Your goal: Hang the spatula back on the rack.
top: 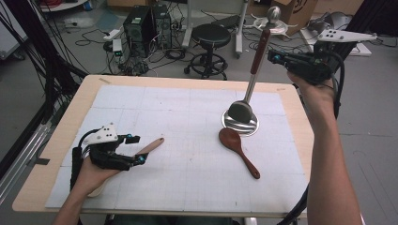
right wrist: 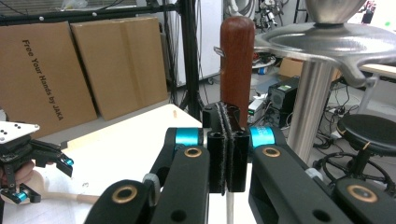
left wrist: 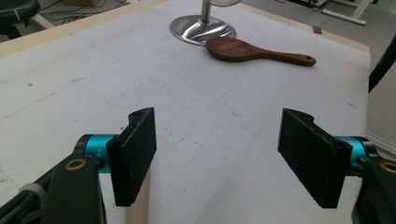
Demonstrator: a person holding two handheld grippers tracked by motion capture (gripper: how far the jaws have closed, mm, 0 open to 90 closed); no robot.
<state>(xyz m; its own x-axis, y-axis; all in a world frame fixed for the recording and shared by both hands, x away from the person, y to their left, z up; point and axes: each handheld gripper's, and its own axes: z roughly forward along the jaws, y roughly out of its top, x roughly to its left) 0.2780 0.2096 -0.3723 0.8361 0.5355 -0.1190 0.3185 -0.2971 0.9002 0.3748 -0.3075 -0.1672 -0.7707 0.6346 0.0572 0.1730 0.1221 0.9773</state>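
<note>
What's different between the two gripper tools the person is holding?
The left gripper sits low over the table with its jaws wide open, a pale wooden spoon beneath it. The right gripper is raised high, jaws shut on the reddish handle of a metal ladle. Both are black with blue fittings, each carrying a grey plate.

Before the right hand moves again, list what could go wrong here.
1. The right gripper pinches the ladle high on its wooden handle, bowl low near the steel stand's base; a swing could knock that or the dark wooden spoon.
2. The open left gripper sits over the pale wooden spatula and could nudge it.
</note>
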